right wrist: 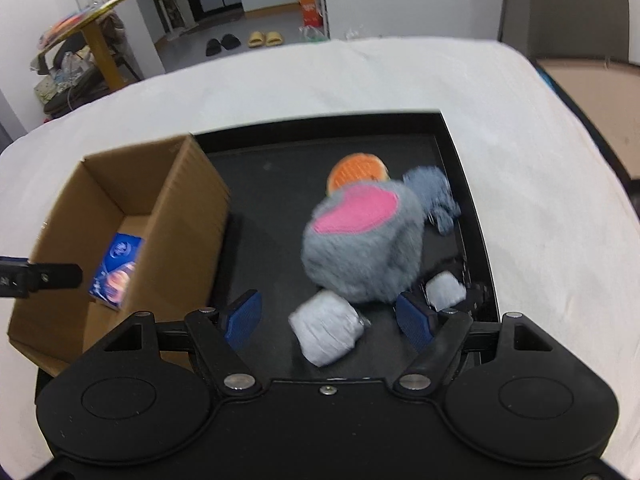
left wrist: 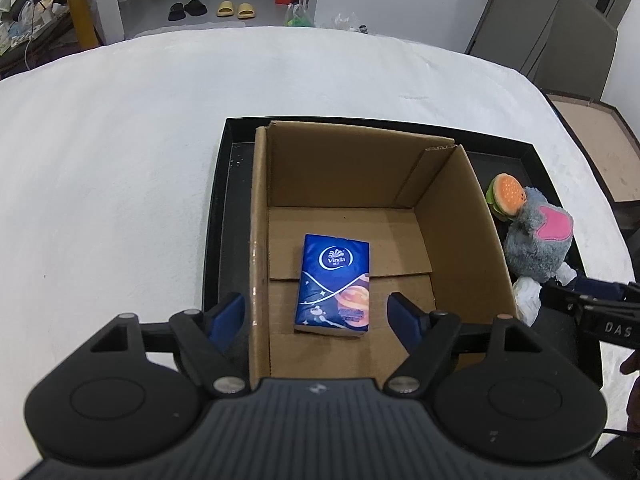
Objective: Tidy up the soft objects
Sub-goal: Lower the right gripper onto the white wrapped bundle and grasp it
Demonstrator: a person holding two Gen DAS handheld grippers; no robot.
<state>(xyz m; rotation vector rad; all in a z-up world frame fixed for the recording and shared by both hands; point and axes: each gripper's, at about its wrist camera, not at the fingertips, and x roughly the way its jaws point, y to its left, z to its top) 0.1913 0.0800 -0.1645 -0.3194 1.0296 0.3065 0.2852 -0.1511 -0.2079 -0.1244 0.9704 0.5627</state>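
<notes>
White cloth-covered counter (left wrist: 120, 160) filling most of both views. At centre of it, a shallow black tray (left wrist: 218, 216). Inside the tray, at its 9 o'clock side, an open cardboard box (left wrist: 352, 168), flaps up, standing upright. At the tray's 3 o'clock side, outside the box, a grey plush toy (right wrist: 360, 248) with a pink patch and white feet, blurred in the right wrist view. Just behind it toward 12 o'clock, touching or nearly so, a small plush burger (left wrist: 506, 196) in orange, with green at its lower edge.

On the box floor, toward 6 o'clock, a blue Vinda tissue pack (left wrist: 334, 284) lying flat, near the 9 o'clock wall.

Left tool (left wrist: 316, 316) wide open above the near end of the box, empty, blue pads either side of the tissue pack's near end: one pad outside the 9 o'clock wall, the other over the box floor. Cannot tell height above the pack.

Right tool (right wrist: 330, 316) likewise spread wide, gripping nothing, low over the tray with one white foot of the plush toy between its pads and the toy's grey body just ahead at 12 o'clock; pad at 3 o'clock beside the body's lower edge, contact unclear through the blur
</notes>
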